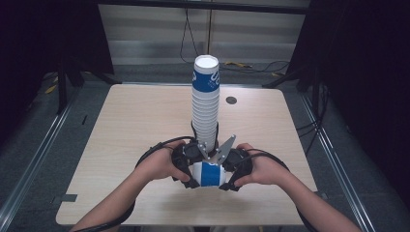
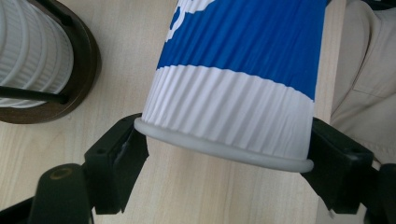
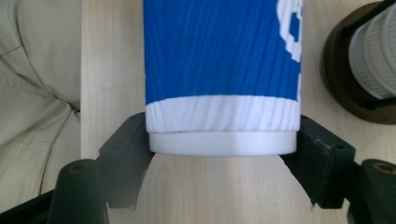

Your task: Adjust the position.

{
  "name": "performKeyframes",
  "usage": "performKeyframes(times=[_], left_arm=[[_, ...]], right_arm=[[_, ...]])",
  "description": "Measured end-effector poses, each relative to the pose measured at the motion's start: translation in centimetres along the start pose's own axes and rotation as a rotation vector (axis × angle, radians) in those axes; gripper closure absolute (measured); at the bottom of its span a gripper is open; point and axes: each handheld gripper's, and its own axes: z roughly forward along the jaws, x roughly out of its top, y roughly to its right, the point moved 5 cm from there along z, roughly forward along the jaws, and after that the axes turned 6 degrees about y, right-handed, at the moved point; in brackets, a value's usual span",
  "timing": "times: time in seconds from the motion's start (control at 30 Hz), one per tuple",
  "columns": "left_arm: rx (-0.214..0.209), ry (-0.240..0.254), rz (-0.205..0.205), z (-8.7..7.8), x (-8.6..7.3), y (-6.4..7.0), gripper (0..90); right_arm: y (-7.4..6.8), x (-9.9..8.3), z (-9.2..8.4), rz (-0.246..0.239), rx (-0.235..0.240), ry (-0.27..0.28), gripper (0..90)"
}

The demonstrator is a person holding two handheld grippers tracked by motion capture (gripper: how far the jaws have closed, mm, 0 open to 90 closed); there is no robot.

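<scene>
A blue and white ribbed paper cup (image 1: 209, 174) lies sideways just above the table's front edge, held between both grippers. My left gripper (image 1: 192, 174) is shut on its rolled rim end (image 2: 224, 151), one jaw on each side. My right gripper (image 1: 225, 177) is shut on the cup's bottom end (image 3: 223, 142). A tall stack of upside-down cups (image 1: 206, 104) stands just behind the grippers at mid table, on a dark round holder base (image 2: 88, 60) with thin black rods.
The light wooden table (image 1: 135, 125) has a small dark cable hole (image 1: 231, 100) at the back right. The holder base (image 3: 336, 79) is close to both grippers. The person's beige trousers (image 3: 37, 93) show past the table's front edge.
</scene>
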Motion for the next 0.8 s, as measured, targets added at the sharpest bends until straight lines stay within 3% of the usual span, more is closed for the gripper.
performKeyframes(times=[0.2, 0.43, 0.47, 0.6, 0.7, 0.8], left_arm=[[-0.001, -0.019, 0.008, -0.07, 0.04, 0.05, 20.6], [-0.004, 0.007, -0.005, 0.06, -0.04, 0.17, 19.7], [-0.001, 0.009, 0.012, -0.01, -0.06, 0.05, 19.2], [0.005, 0.059, 0.01, -0.13, -0.15, -0.13, 16.8], [-0.004, 0.114, 0.015, -0.25, -0.29, -0.24, 15.7], [-0.002, 0.143, -0.003, -0.2, -0.27, -0.07, 15.5]], right_arm=[[-0.19, -0.05, 0.24, 0.009, 0.004, -0.014, 27.6], [-0.19, -0.17, 0.56, 0.0, 0.006, -0.011, 31.5], [-0.21, -0.27, 0.59, 0.008, 0.006, -0.012, 31.6], [-0.07, -0.53, 0.37, 0.016, -0.009, 0.018, 31.7], [0.1, -0.73, 0.09, 0.013, -0.012, 0.075, 31.8], [0.05, -0.91, -0.06, 0.015, -0.009, 0.083, 31.8]])
